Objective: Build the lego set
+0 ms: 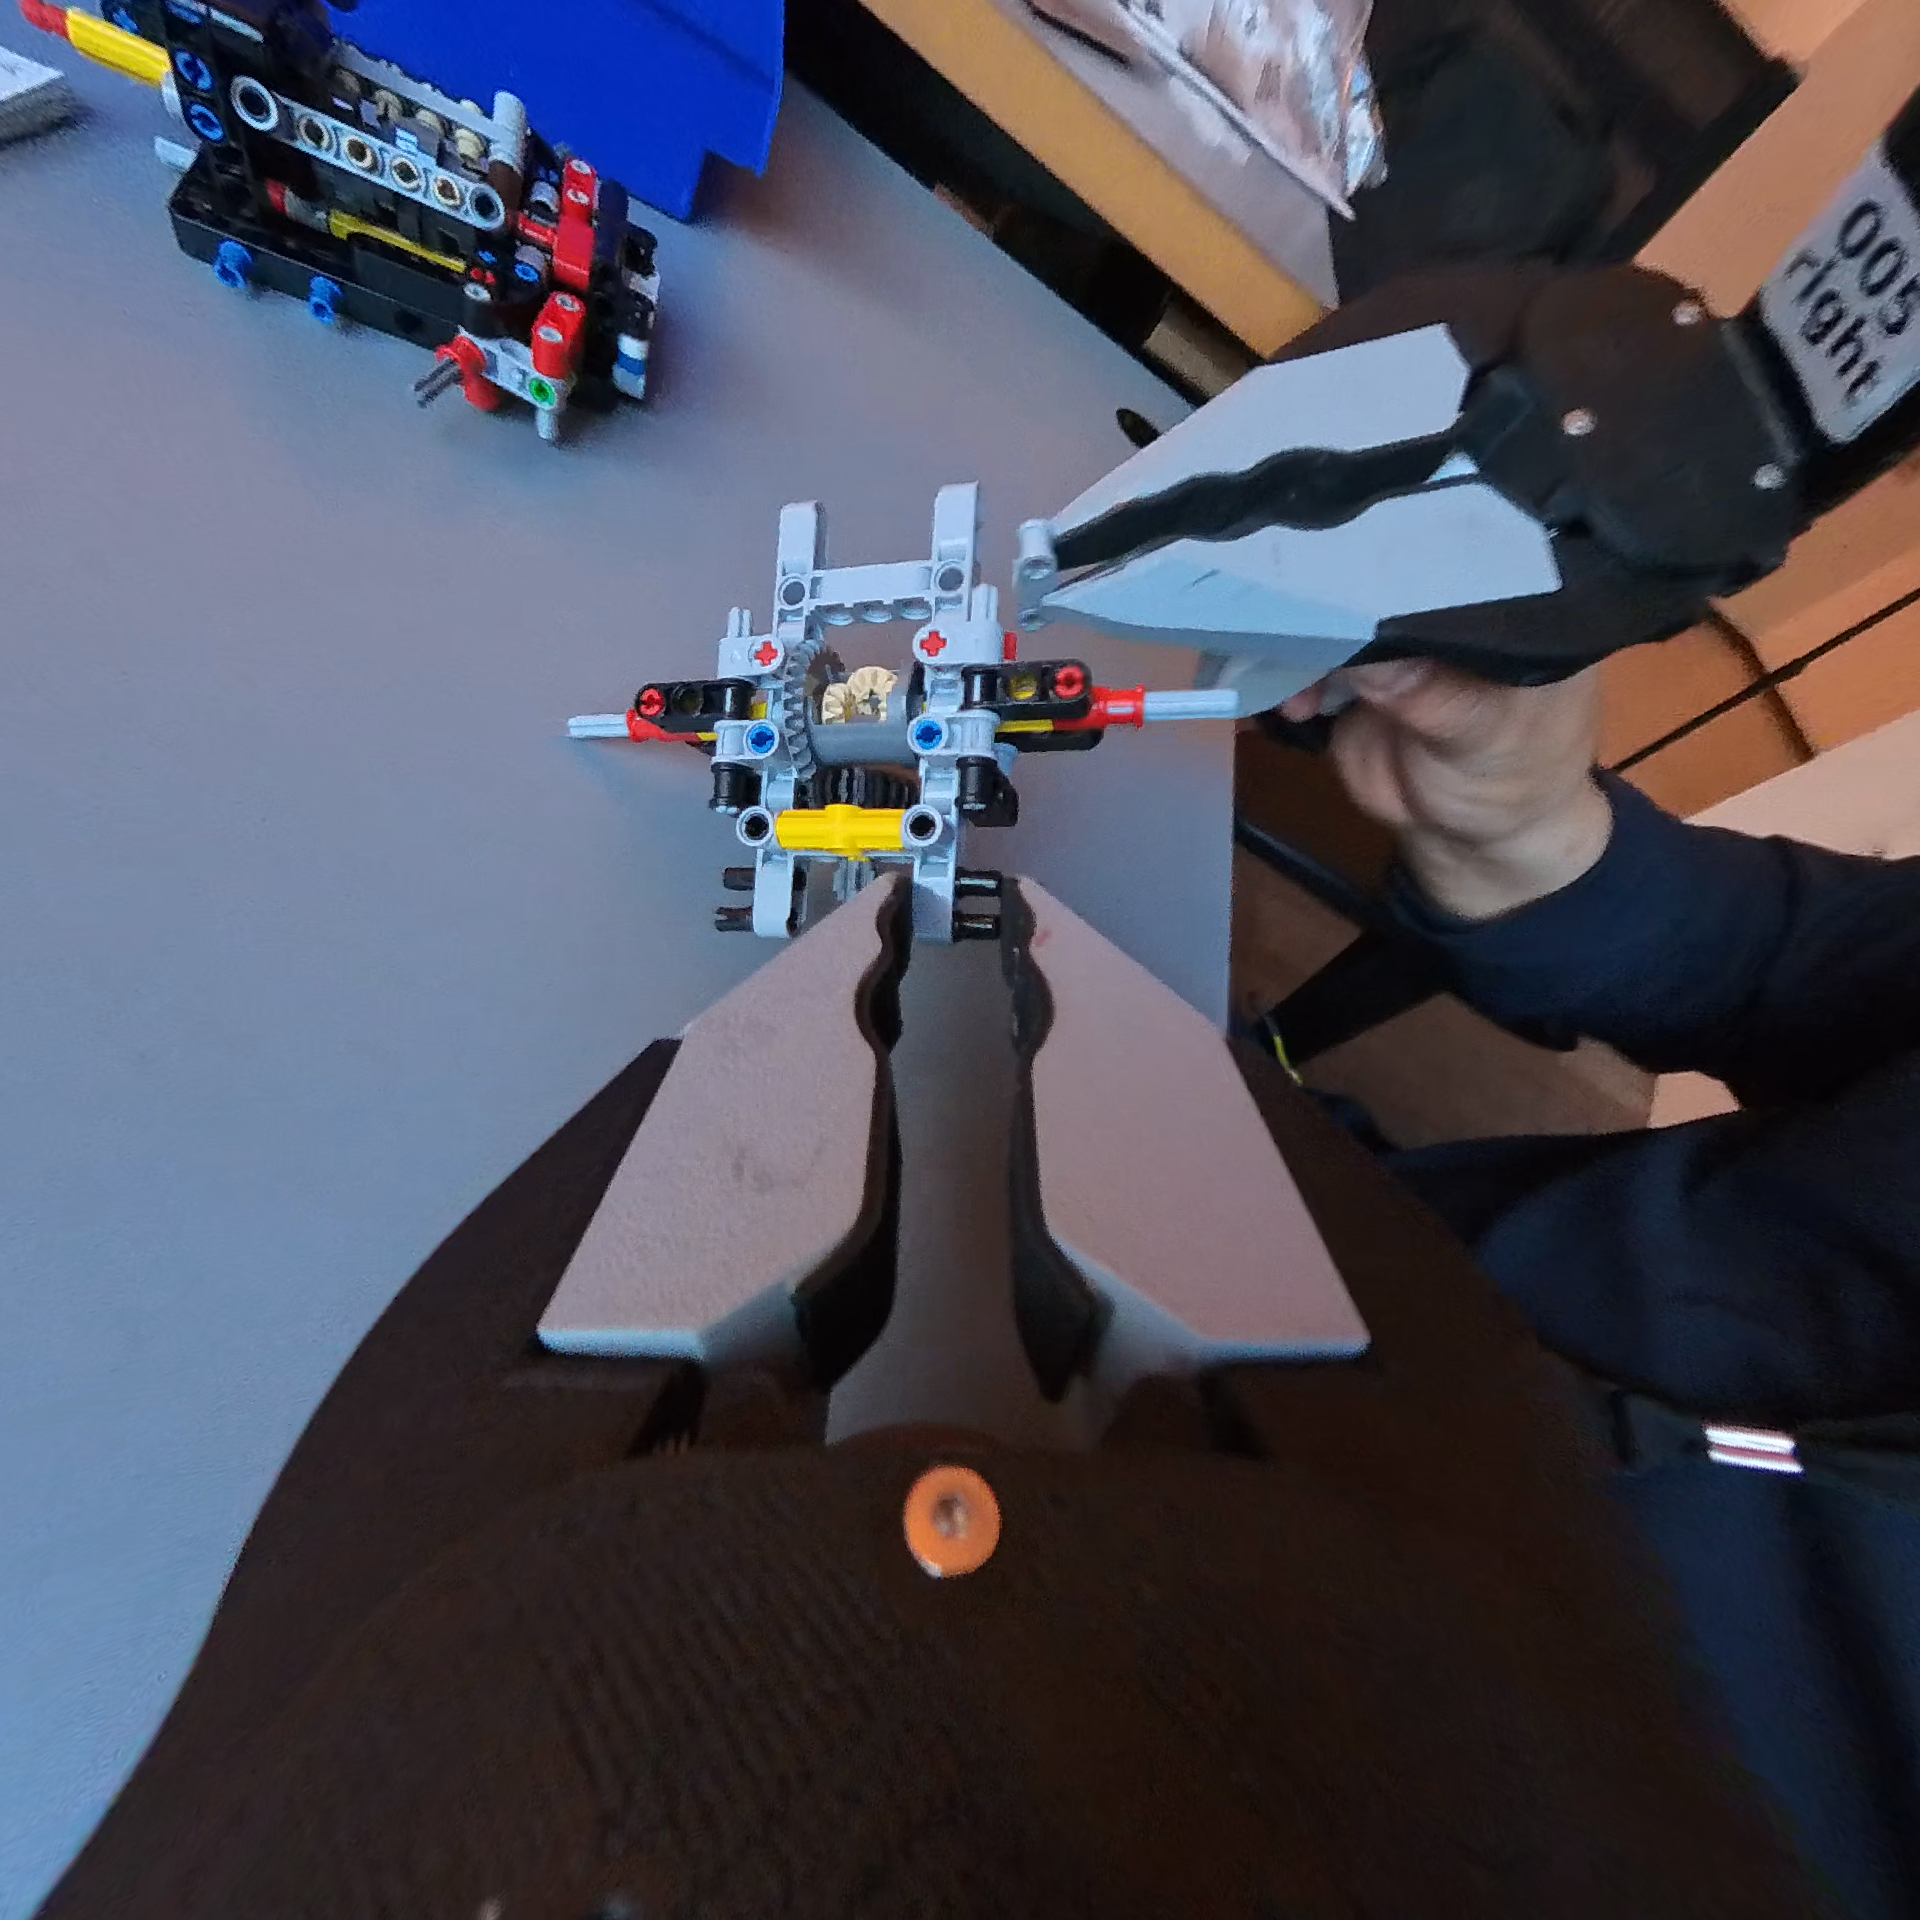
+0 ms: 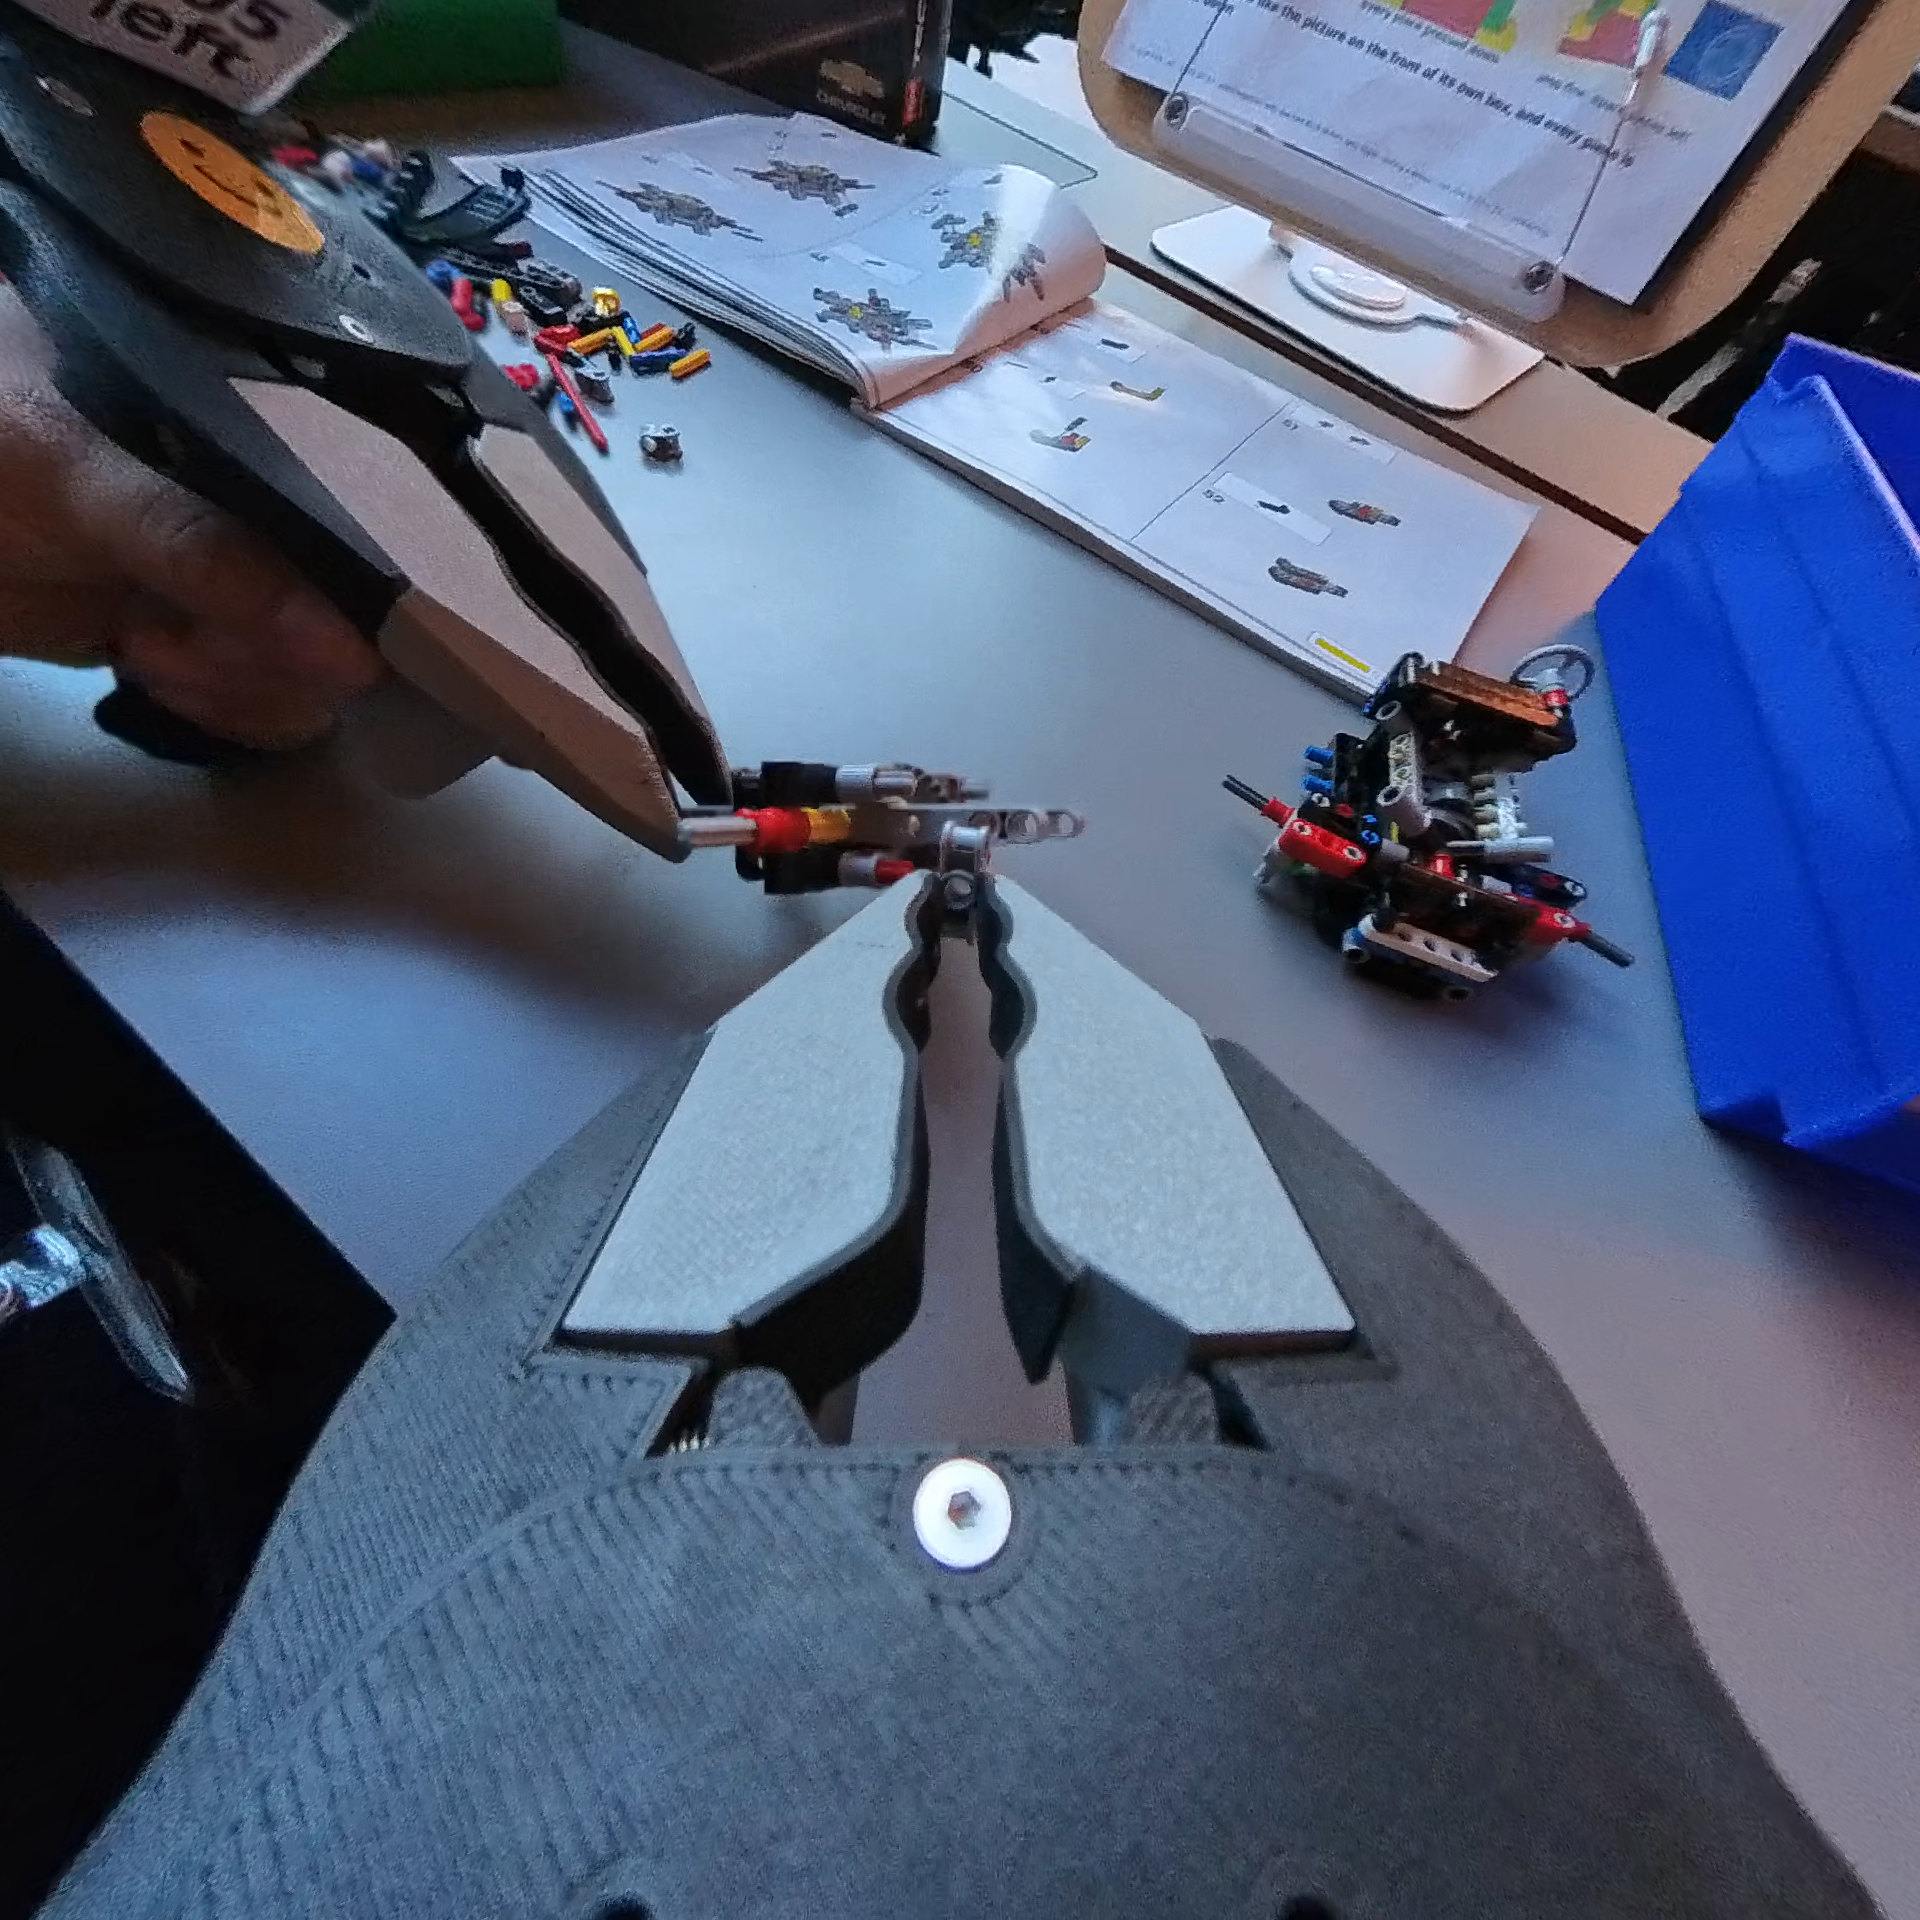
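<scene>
Left gripper [image 1: 951, 904] pinches one light grey leg of a small plastic building-brick gear assembly [image 1: 857, 717], a grey frame with tan and black gears, a yellow cross piece, and red and black axle ends. The fingertips press on either side of that leg. The assembly is held up above the grey surface [image 1: 312, 831], near its edge.

Right gripper [image 2: 958, 902] is closed tight on a small light grey connector piece [image 2: 964, 847], which sticks out past its fingertips. The connector sits just beside the assembly's upper right corner; contact cannot be judged.

A larger black, red and grey brick-built chassis [image 2: 1434, 821] rests on the surface well apart from both grippers, beside a blue plastic bin [image 2: 1787, 727]. An open instruction booklet [image 2: 1039, 353] lies farther back, with a scatter of small loose coloured bricks [image 2: 582, 332] beside it. A hand [image 1: 1465, 769] in a dark sleeve grips the right gripper's handle.
</scene>
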### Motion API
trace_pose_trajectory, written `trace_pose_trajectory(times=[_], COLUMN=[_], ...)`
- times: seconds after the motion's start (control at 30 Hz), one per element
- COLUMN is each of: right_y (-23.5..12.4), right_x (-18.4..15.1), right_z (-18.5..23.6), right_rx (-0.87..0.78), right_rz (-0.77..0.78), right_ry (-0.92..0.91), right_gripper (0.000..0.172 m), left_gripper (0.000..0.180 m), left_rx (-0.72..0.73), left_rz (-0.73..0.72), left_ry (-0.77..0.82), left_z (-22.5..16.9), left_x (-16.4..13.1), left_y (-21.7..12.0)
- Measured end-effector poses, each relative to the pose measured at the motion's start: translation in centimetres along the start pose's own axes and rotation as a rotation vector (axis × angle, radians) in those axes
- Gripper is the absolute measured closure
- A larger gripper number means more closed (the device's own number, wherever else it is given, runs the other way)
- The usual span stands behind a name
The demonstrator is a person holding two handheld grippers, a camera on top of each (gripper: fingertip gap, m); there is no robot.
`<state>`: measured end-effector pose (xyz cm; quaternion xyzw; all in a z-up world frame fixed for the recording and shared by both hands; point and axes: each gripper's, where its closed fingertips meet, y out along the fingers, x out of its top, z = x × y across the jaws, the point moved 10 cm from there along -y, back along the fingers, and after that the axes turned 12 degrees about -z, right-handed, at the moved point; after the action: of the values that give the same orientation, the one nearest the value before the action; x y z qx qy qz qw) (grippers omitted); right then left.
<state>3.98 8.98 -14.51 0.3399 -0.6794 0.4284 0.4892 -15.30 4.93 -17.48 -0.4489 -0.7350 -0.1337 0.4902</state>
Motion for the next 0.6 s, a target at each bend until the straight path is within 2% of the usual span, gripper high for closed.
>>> trace_pose_trajectory(times=[0.17, 0.37, 0.6], right_y=[-0.1, 0.1, 0.3], right_x=[0.8, 2.0, 1.5], right_z=[0.2, 1.2, 1.0], right_rx=[0.022, 0.022, 0.039], right_rz=[-0.01, 0.047, 0.081], right_ry=[-0.001, -0.057, 0.013], right_gripper=[0.168, 0.168, 0.168], left_gripper=[0.166, 0.166, 0.166], left_rx=[-0.009, -0.002, 0.014], left_rz=[-0.04, -0.103, -0.095], left_ry=[-0.045, -0.071, -0.06], left_z=[-1.1, -2.0, -1.8], left_x=[-0.4, -0.4, -1.1], left_y=[-0.9, -1.4, -1.2])
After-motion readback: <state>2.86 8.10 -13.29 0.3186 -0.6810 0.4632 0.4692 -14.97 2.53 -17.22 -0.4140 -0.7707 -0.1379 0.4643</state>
